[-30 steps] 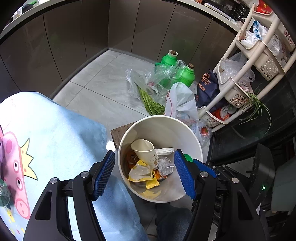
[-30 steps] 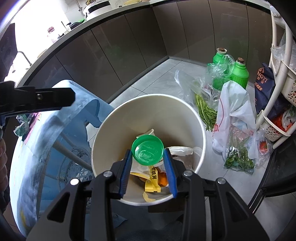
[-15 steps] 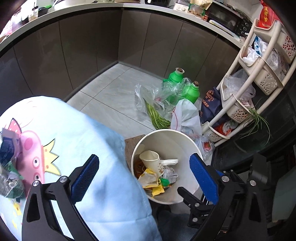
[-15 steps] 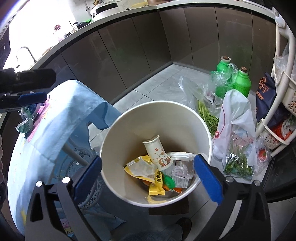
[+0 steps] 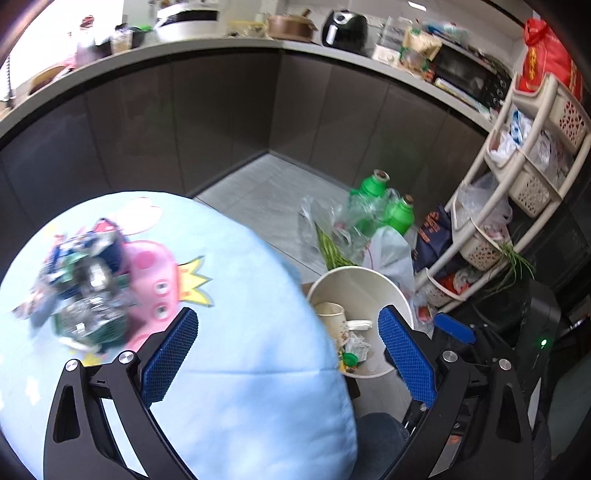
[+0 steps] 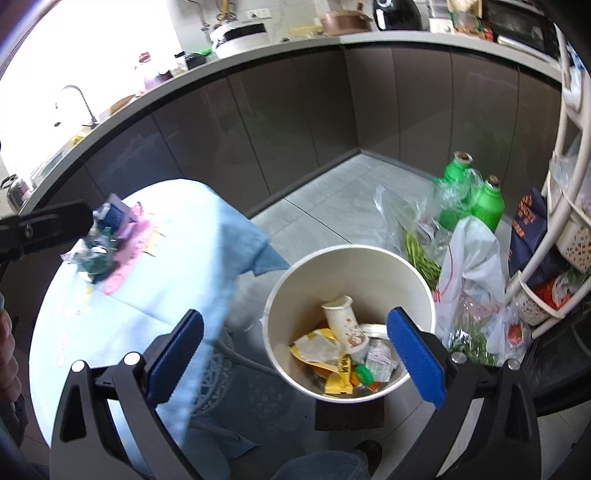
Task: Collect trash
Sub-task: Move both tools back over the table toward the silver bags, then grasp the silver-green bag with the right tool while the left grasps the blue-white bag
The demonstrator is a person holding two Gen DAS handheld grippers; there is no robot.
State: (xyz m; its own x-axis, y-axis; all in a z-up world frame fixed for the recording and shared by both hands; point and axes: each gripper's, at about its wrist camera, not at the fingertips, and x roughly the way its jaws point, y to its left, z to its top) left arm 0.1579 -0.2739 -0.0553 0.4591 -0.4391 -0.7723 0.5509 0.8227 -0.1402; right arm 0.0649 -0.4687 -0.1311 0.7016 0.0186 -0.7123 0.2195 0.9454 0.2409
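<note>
Both grippers are spread wide with nothing between their blue pads. The left gripper [image 5: 286, 347] hangs over the near edge of the round table covered in a pale blue cartoon-print cloth [image 5: 236, 387]; a blurred heap of crumpled wrappers [image 5: 83, 280] lies on its far left. The right gripper [image 6: 295, 349] hovers above the white round plastic trash bin [image 6: 291, 295] on the floor right of the table, which holds a paper cup [image 6: 345, 323], yellow wrappers [image 6: 321, 347] and a green lid [image 6: 364, 373].

A home kitchen: countertop [image 5: 221, 48] with air fryer [image 5: 343, 26], microwave [image 5: 469, 77], faucet [image 6: 79, 101].
</note>
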